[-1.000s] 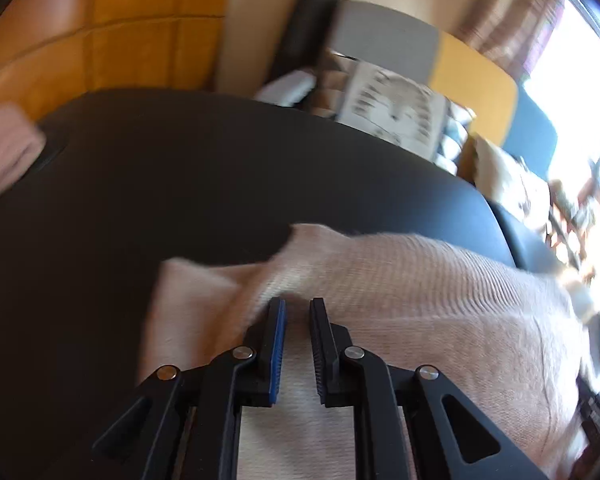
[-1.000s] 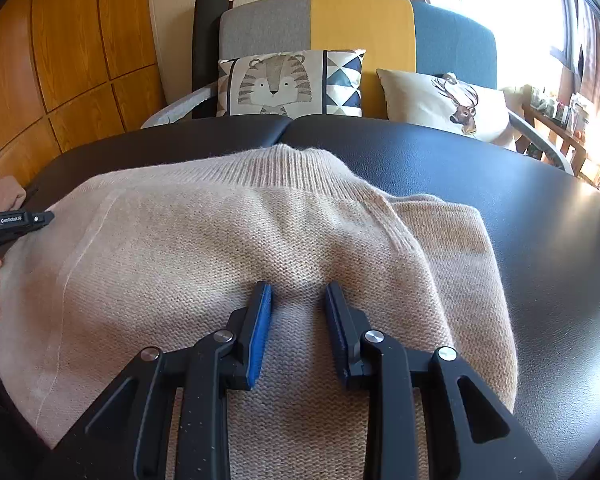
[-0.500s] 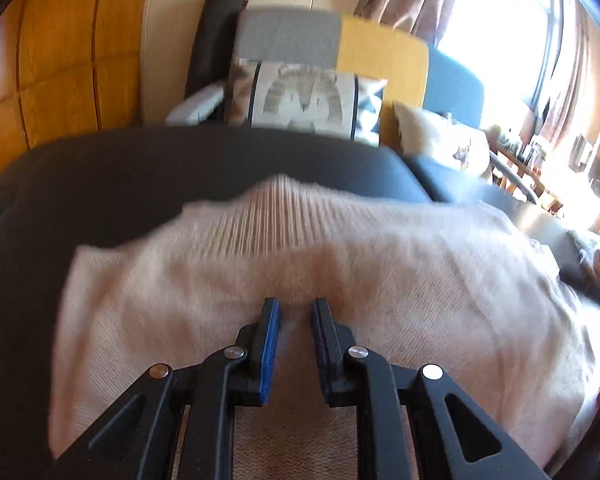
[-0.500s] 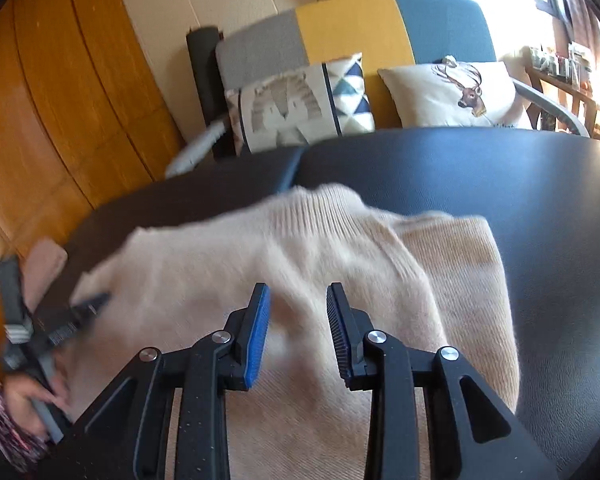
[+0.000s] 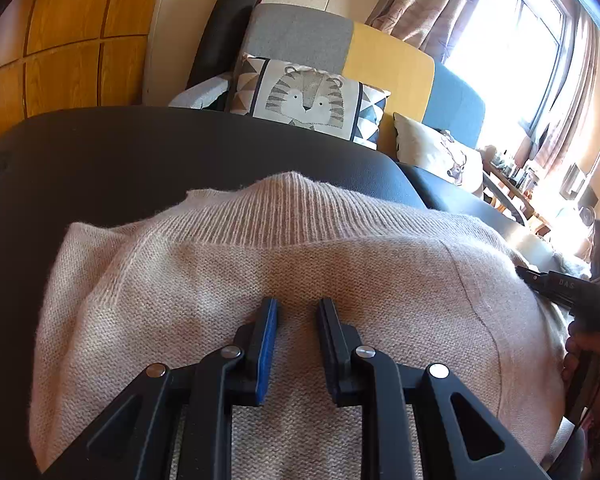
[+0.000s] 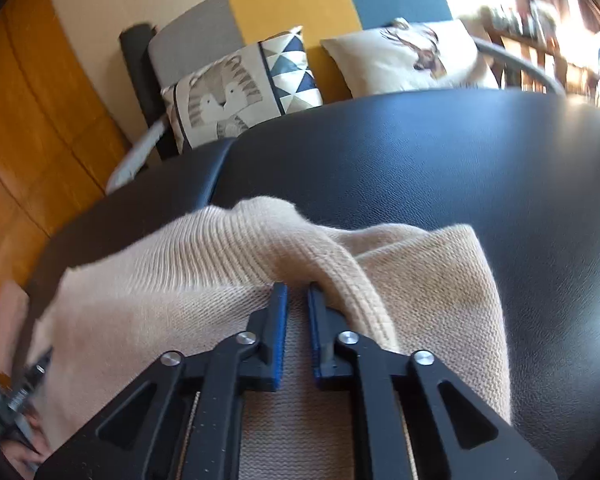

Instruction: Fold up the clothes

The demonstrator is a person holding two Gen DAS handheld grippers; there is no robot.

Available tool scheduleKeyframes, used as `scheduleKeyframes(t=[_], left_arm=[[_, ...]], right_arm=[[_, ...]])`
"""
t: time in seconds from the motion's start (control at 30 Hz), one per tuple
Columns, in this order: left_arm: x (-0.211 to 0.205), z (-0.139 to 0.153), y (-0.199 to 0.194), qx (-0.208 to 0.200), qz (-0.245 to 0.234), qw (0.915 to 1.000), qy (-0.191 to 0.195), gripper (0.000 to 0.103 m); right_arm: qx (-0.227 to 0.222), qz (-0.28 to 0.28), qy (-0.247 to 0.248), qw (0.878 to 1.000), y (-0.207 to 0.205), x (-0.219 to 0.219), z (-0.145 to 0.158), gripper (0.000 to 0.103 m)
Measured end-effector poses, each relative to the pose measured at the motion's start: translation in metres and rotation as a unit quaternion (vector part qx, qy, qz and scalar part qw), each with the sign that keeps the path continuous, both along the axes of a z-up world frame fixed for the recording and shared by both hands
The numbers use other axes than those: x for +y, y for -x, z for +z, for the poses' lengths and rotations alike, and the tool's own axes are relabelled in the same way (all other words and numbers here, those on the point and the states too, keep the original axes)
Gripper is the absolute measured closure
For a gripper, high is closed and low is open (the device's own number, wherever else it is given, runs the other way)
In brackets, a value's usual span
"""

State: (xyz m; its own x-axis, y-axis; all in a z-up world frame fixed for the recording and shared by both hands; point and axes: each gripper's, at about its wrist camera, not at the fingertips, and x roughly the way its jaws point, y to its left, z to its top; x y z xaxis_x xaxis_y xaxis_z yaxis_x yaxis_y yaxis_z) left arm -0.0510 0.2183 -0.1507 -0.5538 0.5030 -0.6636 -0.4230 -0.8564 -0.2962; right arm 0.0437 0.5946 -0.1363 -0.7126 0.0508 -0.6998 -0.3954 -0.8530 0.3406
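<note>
The beige sweater (image 5: pixel 340 280) lay spread on the black padded desk (image 5: pixel 140 152), its ribbed collar (image 5: pixel 276 212) toward the sofa. It looked soft, light and limp, a fuzzy knit that would sag and stretch wherever lifted, so I judged a doubled edge or the thick collar rib the surest hold.

Left of the collar, the left hand-held gripper (image 5: pixel 297 312) hovered over the sweater's middle, its jaws opening and clasping nothing, the knit lying flat beneath. Right of the collar, the right hand-held gripper (image 6: pixel 297 296) was clenched, a bunched fold of knit drawn up against its tips.

Bare desk stretched beyond the collar and to the sweater's right, leaving ample room. The near edge was hidden.
</note>
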Motion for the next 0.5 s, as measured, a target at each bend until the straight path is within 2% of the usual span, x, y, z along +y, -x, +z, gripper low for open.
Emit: scheduleKeyframes(t=[0.17, 0.27, 0.37, 0.4, 0.5], left_arm=[[-0.003, 0.0, 0.002, -0.007, -0.001, 0.9999, -0.015, 0.081], [-0.004, -0.001, 0.002, -0.007, -0.002, 0.9998, -0.018, 0.081], [-0.006, -0.002, 0.003, -0.011, -0.003, 0.9996, -0.028, 0.081], [-0.006, -0.002, 0.004, -0.012, -0.002, 0.9995, -0.03, 0.081], [-0.008, -0.002, 0.005, -0.014, 0.0, 0.9992, -0.037, 0.081]], right_arm=[[0.038, 0.021, 0.0, 0.999, -0.032, -0.019, 0.02, 0.093], [0.018, 0.041, -0.035, 0.998, -0.044, -0.036, 0.018, 0.093], [0.016, 0.008, -0.025, 1.0, -0.055, -0.018, 0.004, 0.094], [0.019, -0.01, -0.019, 1.0, -0.058, -0.009, -0.001, 0.097], [0.04, -0.039, 0.023, 0.998, -0.067, 0.01, -0.01, 0.099]])
